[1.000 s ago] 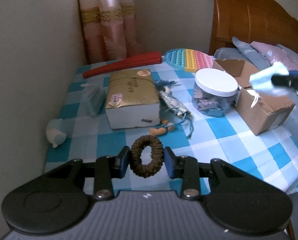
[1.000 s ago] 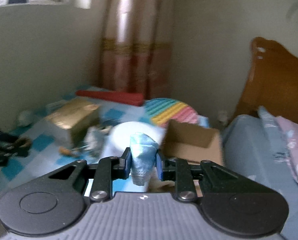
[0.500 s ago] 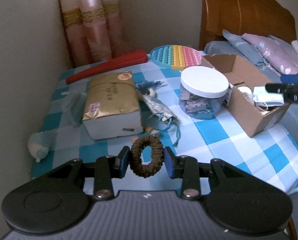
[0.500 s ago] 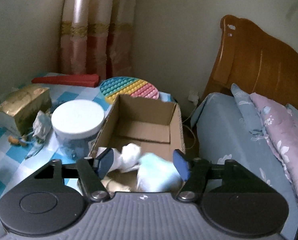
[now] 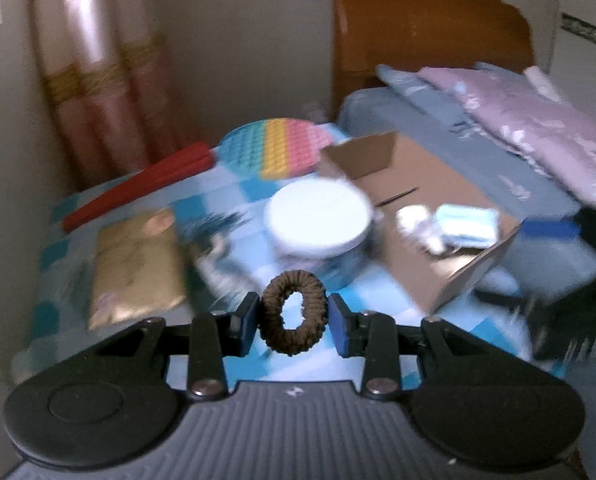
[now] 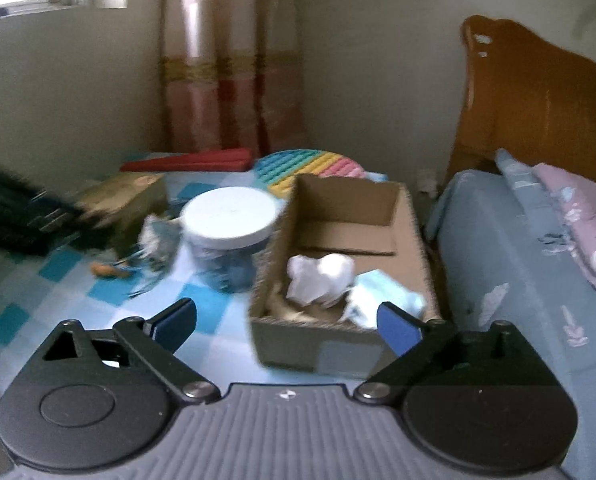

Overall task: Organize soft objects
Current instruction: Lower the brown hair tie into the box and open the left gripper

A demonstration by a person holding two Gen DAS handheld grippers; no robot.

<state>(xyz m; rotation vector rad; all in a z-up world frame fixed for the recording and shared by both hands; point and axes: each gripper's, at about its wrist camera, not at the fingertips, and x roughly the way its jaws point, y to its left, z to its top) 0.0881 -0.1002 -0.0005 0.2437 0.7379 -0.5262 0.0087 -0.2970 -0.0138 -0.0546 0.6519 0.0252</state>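
The right gripper (image 6: 286, 320), jaws just opened wide with nothing between them, hangs before the cardboard box (image 6: 333, 344), where a light-blue cloth (image 6: 381, 300), possibly a mask, lies beside white fabric (image 6: 321, 276).

Your right gripper (image 6: 288, 326) no longer clamps the light blue cloth (image 6: 385, 298): its jaws have just been opening and now stand wide with nothing between them, and the cloth lies inside the cardboard box (image 6: 329, 344) beside the white crumpled piece (image 6: 319, 276). Your left gripper (image 5: 292, 318) now looks more toward the box and the white-lidded jar (image 5: 317, 216), with the gold-wrapped package (image 5: 136, 264) shifted off to the left of its view.
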